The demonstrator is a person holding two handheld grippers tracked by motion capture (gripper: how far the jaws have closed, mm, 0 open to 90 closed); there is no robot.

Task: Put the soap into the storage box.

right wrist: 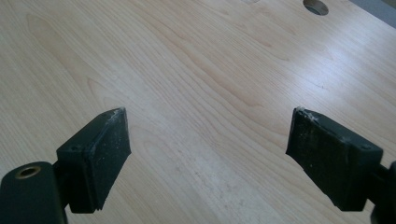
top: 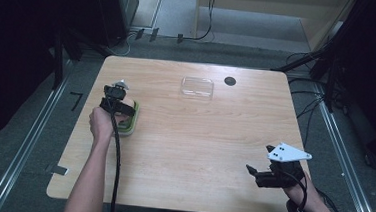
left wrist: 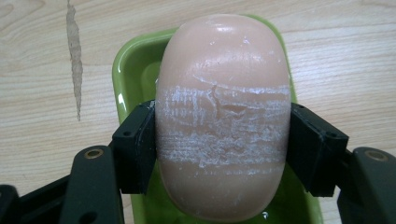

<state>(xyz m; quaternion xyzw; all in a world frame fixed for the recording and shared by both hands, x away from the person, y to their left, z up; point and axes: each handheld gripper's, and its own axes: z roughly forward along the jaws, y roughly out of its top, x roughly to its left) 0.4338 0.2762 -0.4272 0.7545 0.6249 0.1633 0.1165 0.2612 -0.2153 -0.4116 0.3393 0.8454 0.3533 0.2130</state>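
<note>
Gripping a peach soap bar (left wrist: pixel 223 116) by both sides, the left gripper (left wrist: pixel 223 140) holds it over the green dish (left wrist: pixel 133 70), which sits left of the desk's (top: pixel 204 137) clear lid (top: pixel 197 87). Well right of the dish, the right gripper (right wrist: pixel 208 154) has its fingers (right wrist: pixel 100 149) spread apart over bare wood.

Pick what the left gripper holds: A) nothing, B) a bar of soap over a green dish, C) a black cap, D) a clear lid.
B: the left gripper has its jaws pressed on both sides of the soap above the green dish.
</note>
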